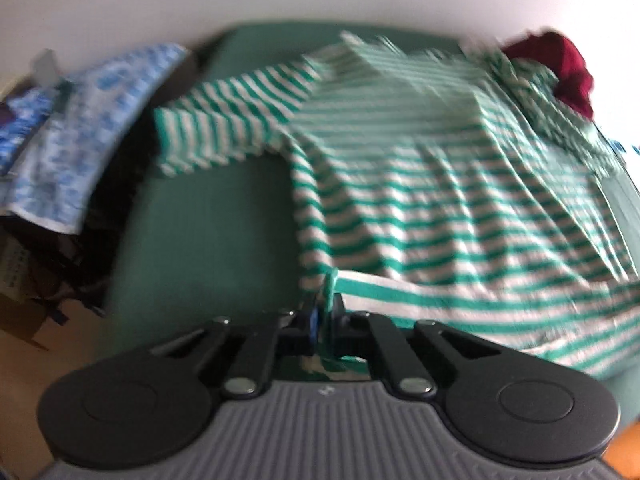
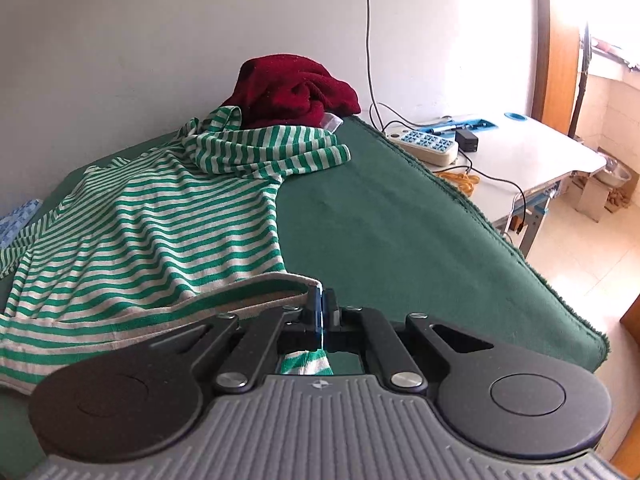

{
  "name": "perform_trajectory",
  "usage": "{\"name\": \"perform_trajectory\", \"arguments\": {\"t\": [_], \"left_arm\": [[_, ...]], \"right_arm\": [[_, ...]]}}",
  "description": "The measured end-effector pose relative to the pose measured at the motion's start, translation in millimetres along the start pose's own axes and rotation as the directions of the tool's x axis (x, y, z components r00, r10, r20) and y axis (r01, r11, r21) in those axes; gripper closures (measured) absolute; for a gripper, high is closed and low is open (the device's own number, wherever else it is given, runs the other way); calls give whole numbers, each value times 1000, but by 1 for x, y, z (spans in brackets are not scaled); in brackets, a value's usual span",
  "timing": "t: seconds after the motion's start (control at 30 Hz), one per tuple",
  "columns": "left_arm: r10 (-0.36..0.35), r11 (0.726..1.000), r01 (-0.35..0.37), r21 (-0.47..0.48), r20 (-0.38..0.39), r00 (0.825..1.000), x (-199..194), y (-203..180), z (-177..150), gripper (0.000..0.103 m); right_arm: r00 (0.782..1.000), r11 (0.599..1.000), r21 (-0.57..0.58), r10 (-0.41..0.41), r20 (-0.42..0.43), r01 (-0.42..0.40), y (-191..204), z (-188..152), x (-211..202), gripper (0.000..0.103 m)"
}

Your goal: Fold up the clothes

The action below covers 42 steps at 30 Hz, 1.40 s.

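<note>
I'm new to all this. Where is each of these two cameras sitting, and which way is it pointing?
Left wrist view: sits on the left gripper, looking forward over its fingers, shut on the striped shirt hem; blurred.
Right wrist view: sits on the right gripper, fingers shut on the same hem, facing the wall and a white side table.
Neither shows the person, only the grippers.
Shared: the striped shirt, the green cloth beneath it, and the dark red garment at the far end.

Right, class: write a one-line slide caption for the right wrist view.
Right gripper pinches the hem of a striped shirt spread on a green cloth.
</note>
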<state>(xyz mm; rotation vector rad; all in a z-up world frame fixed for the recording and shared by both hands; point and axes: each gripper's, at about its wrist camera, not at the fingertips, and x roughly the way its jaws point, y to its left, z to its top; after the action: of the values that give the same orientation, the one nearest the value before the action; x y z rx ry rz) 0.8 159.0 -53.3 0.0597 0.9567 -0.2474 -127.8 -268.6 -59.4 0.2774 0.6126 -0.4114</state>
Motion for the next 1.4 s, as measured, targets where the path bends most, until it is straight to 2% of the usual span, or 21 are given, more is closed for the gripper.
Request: {"name": "perform_trajectory", "arguments": {"t": [0.1,0.17,0.27,0.33,0.4,0.43,0.47,0.53,0.6,0.63,0.67,0.73,0.8,0.93,1.03,1.1,1.13,1.2,1.23,1.4], "left_arm": [[33,999,-33,-11,77,996,-25,-1,-1,101],[56,998,-54,-20,127,990,-41,-1,-1,101],[90,996,-85,-35,202,975,-66,-2,-2,101],[84,996,-76,-39,245,966,-92,-5,-8,101],[106,994,-101,-31,268,957,-107,-7,-19,101],[128,992,-123,-32,258,958,-109,-9,-25,101],[118,993,-110,-45,252,960,-114,-8,-32,101],[110,993,-98,-59,248,963,-120,-7,-46,101],[159,987,-150,-59,197,967,-113,-6,-64,101],[169,984,-158,-78,168,971,-111,-4,-73,102],[178,982,-166,-96,138,974,-108,-2,-82,102],[185,978,-173,-115,107,977,-103,0,-99,102],[235,969,-228,-93,80,969,-92,-2,-111,102],[252,964,-247,-96,47,967,-82,1,-125,102],[268,963,-267,-35,23,963,-75,-8,-138,102],[283,959,-283,-21,17,959,-70,-12,-141,102],[290,957,-289,-20,17,957,-68,-13,-142,102],[297,955,-296,-29,22,955,-70,-11,-137,102],[305,952,-304,-29,28,952,-71,-11,-133,101],[320,946,-316,-67,52,946,-77,-3,-115,101]], "right_arm": [[1000,1000,16,13,-1,-13,-3,1,0,103],[999,999,18,26,29,-26,-6,8,-7,103],[995,997,29,75,62,-77,-13,24,-24,103],[988,992,38,117,99,-121,-20,35,-41,103],[985,992,7,126,117,-127,-24,42,-52,103],[984,991,-8,130,125,-130,-26,45,-57,103],[984,991,-12,137,117,-137,-28,46,-60,103],[963,968,59,232,136,-242,-43,48,-73,103],[964,971,-11,237,122,-238,-41,49,-83,103],[970,974,-79,219,103,-211,-36,44,-85,103],[970,969,-118,228,82,-218,-36,39,-87,103],[965,961,-111,258,43,-252,-41,30,-89,103],[976,969,-121,216,-3,-214,-43,19,-82,103],[981,972,-135,187,-41,-191,-47,9,-75,103],[976,967,-142,201,-80,-211,-48,6,-71,103],[971,957,-173,215,-108,-231,-44,-2,-70,99],[971,951,-209,207,-119,-229,-40,-9,-72,94],[971,930,-289,194,-140,-227,-31,-26,-73,81],[969,922,-307,197,-149,-235,-27,-34,-73,71],[962,893,-363,223,-158,-267,-4,-68,-70,66]]}}
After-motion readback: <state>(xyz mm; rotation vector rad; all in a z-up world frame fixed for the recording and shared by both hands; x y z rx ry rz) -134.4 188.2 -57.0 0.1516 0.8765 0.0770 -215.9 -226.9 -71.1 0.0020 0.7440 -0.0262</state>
